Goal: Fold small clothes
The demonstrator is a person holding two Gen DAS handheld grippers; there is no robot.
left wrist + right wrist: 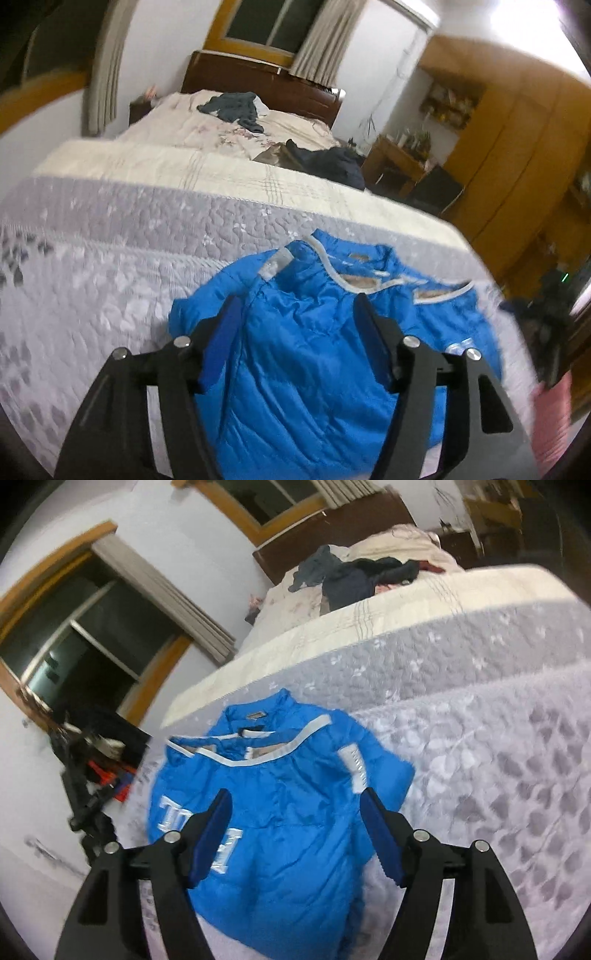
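Both grippers are hovering with jaws spread wide apart, gripping nothing. Left gripper (295, 306) is pointing over the chest of the blue padded jacket (295, 369); right gripper (295, 797) is pointing over the same jacket (280, 812) near its white lettering (173, 814). Jacket is lying spread flat on the grey quilted bedspread (92, 277), collar toward the cream bedding (184, 166). Dark clothes (232, 107) are lying well apart, near the headboard (295, 88).

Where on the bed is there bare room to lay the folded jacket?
Bare grey quilt left of the blue jacket, up to the cream band. Crowded at the headboard end: dark clothes piled there.
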